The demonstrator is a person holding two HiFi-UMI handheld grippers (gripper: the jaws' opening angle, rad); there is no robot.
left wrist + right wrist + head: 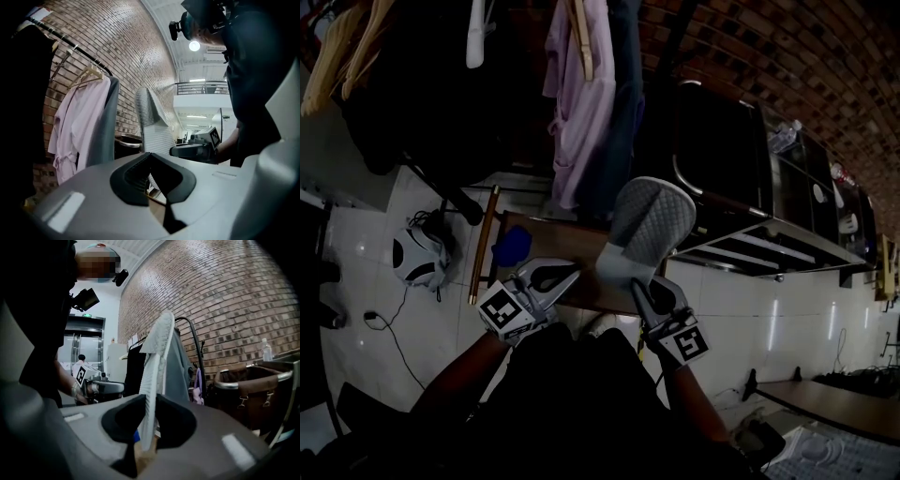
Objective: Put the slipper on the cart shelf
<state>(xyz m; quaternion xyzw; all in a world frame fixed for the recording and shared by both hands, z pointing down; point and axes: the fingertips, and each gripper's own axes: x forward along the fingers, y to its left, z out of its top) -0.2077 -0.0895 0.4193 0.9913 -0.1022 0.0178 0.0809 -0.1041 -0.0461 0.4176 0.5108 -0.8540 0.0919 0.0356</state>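
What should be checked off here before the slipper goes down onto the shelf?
1. Grip on the slipper: ok. The right gripper is closed on its lower end.
2. Left gripper free: ok. Jaws together, nothing between them.
3. Slipper attitude: not ok. It stands upright and likely needs tilting flat.
4. Landing spot on the wooden shelf: cannot tell. A blue thing lies at its left, and the grippers hide much of the rest.
5. Clearance from the hanging pink robe: cannot tell. The two look close in the head view, but depth is unclear.
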